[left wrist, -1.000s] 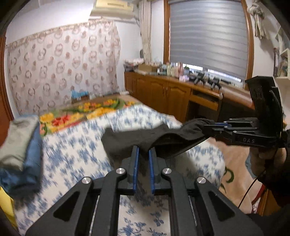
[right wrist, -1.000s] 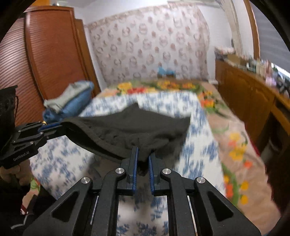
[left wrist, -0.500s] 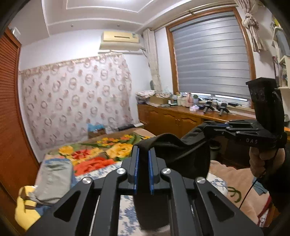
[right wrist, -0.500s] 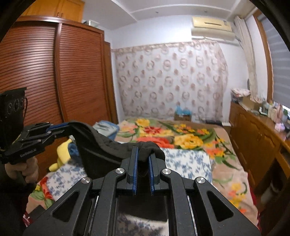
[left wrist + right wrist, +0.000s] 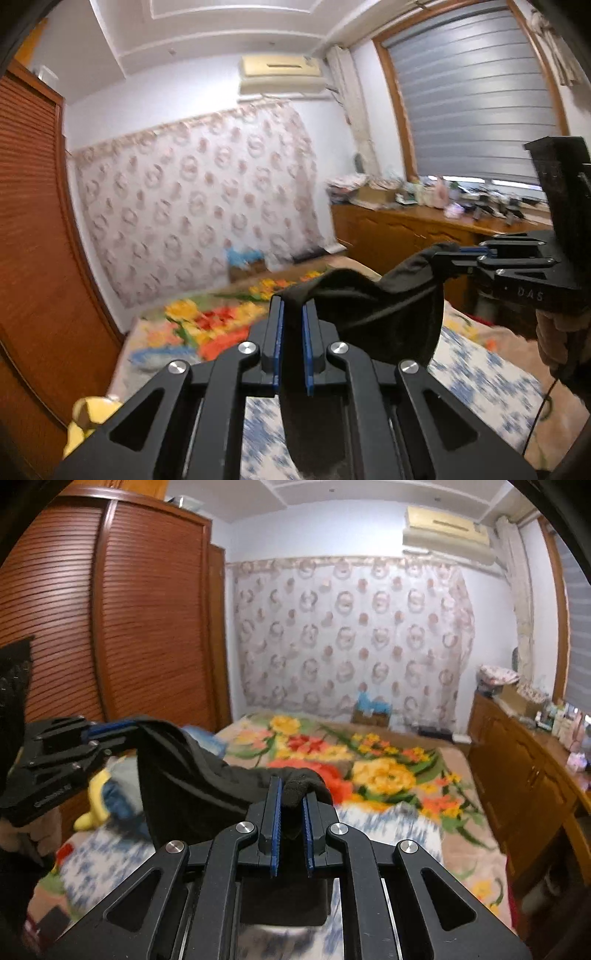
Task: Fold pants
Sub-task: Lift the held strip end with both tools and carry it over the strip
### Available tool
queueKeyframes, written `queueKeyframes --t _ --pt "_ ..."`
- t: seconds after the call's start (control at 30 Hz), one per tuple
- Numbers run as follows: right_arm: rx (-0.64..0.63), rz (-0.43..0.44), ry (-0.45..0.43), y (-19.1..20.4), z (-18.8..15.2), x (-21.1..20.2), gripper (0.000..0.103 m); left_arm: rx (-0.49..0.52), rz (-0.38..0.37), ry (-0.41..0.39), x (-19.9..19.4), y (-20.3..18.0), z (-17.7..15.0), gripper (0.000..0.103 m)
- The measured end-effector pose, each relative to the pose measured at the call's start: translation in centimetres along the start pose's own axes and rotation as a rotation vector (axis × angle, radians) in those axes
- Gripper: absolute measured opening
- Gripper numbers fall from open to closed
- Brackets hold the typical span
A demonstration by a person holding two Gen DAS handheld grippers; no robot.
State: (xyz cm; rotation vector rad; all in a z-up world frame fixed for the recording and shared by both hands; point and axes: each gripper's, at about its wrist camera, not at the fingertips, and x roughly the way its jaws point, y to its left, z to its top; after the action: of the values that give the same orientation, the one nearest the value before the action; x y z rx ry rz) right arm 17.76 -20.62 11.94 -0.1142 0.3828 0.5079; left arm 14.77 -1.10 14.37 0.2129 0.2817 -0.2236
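Note:
The black pants point(image 5: 373, 317) hang in the air above the bed, held up by both grippers. My left gripper point(image 5: 291, 314) is shut on one corner of the fabric, which drops down between its fingers. My right gripper point(image 5: 291, 794) is shut on the other corner of the pants point(image 5: 192, 782). Each gripper shows in the other's view: the right gripper point(image 5: 458, 254) at the right, the left gripper point(image 5: 110, 727) at the left. The lower part of the pants is hidden behind the gripper bodies.
The bed has a blue-and-white floral sheet point(image 5: 480, 380) and a bright flower blanket point(image 5: 373, 771). A yellow item and blue clothes point(image 5: 99, 797) lie at its left edge. A brown wardrobe point(image 5: 110, 627) stands left, a wooden counter point(image 5: 524, 760) right.
Both grippers have lifted the pants well up off the bed and tilted upward. The fabric, spread flat over the sheet a second ago, now hangs between them.

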Motion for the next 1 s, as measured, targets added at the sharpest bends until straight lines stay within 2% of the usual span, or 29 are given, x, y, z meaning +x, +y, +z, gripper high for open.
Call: queueKeyframes --t 0.1,0.2,0.3,0.4,0.5,0.63,1.0 --pt "0.003 -0.012 -0.071 -0.2 2.1 0.4 0.007 0.001 0.022 -0.022 -0.8 0.6 -0.1 0.007" --pt "-0.031 -0.009 -0.04 0.5 1.5 1.1 0.007 0.015 0.013 0.062 -0.6 0.1 -3.7 0.007" --pt "-0.035 0.021 0.056 1.1 -1.9 2.3 0.007 -0.025 -0.04 0.169 -0.6 -0.5 -9.3 0.007" --pt "-0.01 0.076 0.188 1.6 -7.5 3.9 0.007 -0.076 -0.074 0.254 -1.5 -1.7 -14.5 0.007" --pt "0.002 0.126 0.277 2.7 -12.7 4.0 0.007 -0.115 -0.104 0.305 -2.2 -3.1 -18.0 0.007" --pt "0.009 0.142 0.321 3.6 -16.1 3.5 0.007 -0.145 -0.124 0.338 -3.2 -4.8 -20.1 0.007" --pt "0.035 0.141 0.367 3.9 -19.5 2.8 0.007 -0.18 -0.138 0.376 -3.4 -5.4 -21.9 0.007"
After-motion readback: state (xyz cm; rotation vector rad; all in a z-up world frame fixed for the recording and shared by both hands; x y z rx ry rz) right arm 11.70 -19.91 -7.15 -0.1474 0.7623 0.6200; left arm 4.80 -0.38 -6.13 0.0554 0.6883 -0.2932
